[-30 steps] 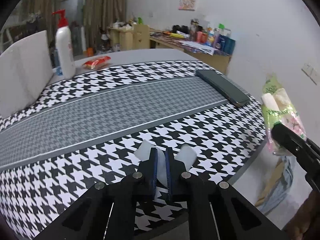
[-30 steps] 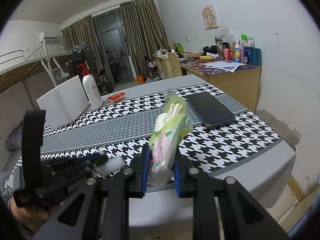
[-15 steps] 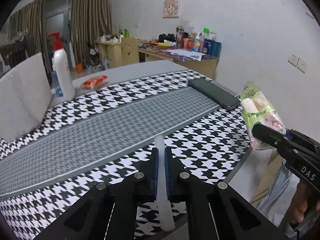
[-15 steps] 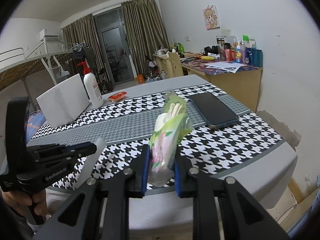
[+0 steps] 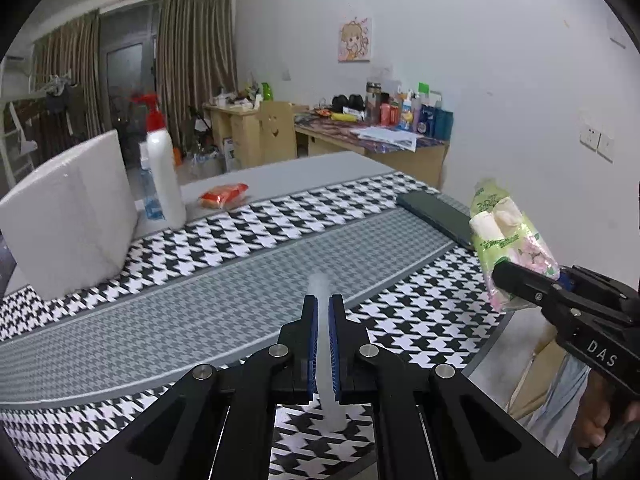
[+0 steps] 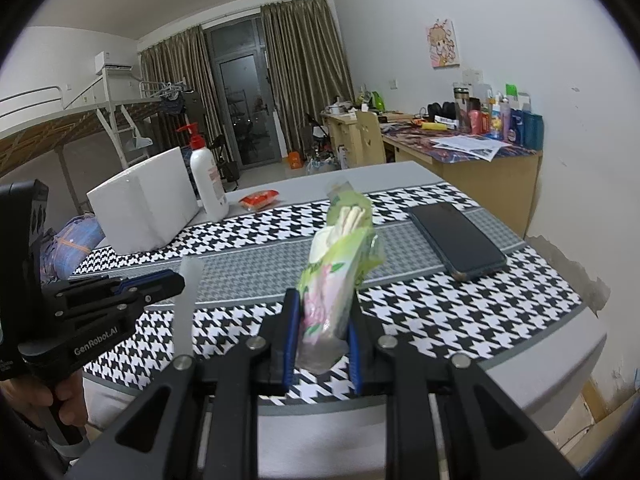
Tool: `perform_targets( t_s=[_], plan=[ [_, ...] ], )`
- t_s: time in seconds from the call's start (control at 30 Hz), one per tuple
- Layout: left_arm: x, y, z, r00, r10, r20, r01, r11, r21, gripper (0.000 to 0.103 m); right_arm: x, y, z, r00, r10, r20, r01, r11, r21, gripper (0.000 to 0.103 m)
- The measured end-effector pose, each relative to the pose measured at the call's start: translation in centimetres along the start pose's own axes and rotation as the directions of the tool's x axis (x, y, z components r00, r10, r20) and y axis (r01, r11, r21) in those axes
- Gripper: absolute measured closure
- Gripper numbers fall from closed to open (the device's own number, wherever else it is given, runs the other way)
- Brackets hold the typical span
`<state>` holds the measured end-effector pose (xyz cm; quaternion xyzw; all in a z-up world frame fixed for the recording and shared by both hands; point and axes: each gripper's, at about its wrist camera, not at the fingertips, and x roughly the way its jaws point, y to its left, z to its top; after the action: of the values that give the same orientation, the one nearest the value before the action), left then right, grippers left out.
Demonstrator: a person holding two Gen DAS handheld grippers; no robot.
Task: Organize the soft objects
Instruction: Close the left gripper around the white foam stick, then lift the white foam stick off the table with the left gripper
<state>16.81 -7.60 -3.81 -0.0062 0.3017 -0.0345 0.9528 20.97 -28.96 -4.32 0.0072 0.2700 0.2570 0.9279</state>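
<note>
Left tool (image 5: 324, 312) is clamping fully closed on a thin translucent white strip (image 5: 322, 286), held edge-on; the strip is sticking out past the tips and hanging down below the pads. Seen from the right wrist view, the same strip (image 6: 188, 296) is standing nearly upright in the left tool (image 6: 176, 280), lifted above the near edge of the surface (image 6: 560, 344).

Right tool (image 6: 322, 320) is gripping partway closed on a green-and-pink tissue pack (image 6: 340, 264), pads pressing on its lower end, pack pointing up and away. In the left view the tissue pack (image 5: 508, 236) is sitting at the right, off the surface's edge, in the right tool (image 5: 516, 280).

On the houndstooth cloth (image 5: 240, 248): a dark phone (image 6: 456, 240) at the right, a white foam box (image 6: 144, 204) at the back left, a pump bottle (image 6: 206, 176) just beside it, an orange packet (image 6: 260, 199) near the bottle. A hand (image 6: 60, 396) is holding the left tool's grip.
</note>
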Motion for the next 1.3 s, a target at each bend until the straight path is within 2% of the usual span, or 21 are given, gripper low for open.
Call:
perform_targets(
  t_s=[0.17,0.27,0.43,0.47,0.53,0.6,1.0,1.17,1.2,1.3],
  plan=[
    [-1.2,1.0,0.6,1.000,0.012,0.022,-0.012,1.000,-0.005,0.097,0.3,1.6,0.9,1.000,0.019,0.005,-0.019,1.000,-0.024,0.078],
    [-1.1,1.3,0.2,1.000,0.006,-0.004,-0.006,1.000,-0.014,0.097,0.2,2.6,1.4,1.000,0.028,0.013,-0.028,0.999,-0.045,0.078],
    [0.4,2.1,-1.0,0.997,0.042,-0.069,-0.045,0.998,-0.046,0.096,0.5,3.5,1.7,1.000,0.029,0.013,-0.028,0.998,-0.054,0.078],
    [0.7,2.3,-1.2,0.996,0.054,-0.077,-0.058,0.997,-0.052,0.094,0.6,3.6,1.8,1.000,0.030,0.010,-0.029,0.998,-0.054,0.078],
    [1.3,2.5,-1.6,0.993,0.072,-0.096,-0.078,0.995,-0.055,0.071,0.9,3.8,1.7,1.000,0.031,0.004,-0.031,0.998,-0.056,0.078],
    [1.9,2.6,-2.0,0.991,0.082,-0.110,-0.089,0.994,-0.060,0.061,1.1,3.9,1.6,0.999,0.034,-0.002,-0.034,0.998,-0.060,0.078],
    [5.0,3.3,-3.8,0.972,0.070,-0.225,-0.092,0.992,-0.090,0.061,2.5,4.6,1.6,0.998,0.053,-0.028,-0.055,0.996,-0.069,0.078],
    [5.3,3.3,-3.9,0.969,0.096,-0.228,-0.116,0.990,-0.078,0.075,2.9,4.6,1.6,0.998,0.047,-0.039,-0.049,0.997,-0.063,0.078],
    [5.3,3.3,-4.0,0.968,0.108,-0.227,-0.128,0.989,-0.075,0.082,3.0,4.6,1.7,0.998,0.046,-0.041,-0.048,0.997,-0.061,0.078],
    [5.2,3.3,-4.0,0.969,0.104,-0.223,-0.119,0.991,-0.057,0.084,2.9,4.6,1.8,0.998,0.046,-0.039,-0.049,0.997,-0.058,0.078]
  ],
)
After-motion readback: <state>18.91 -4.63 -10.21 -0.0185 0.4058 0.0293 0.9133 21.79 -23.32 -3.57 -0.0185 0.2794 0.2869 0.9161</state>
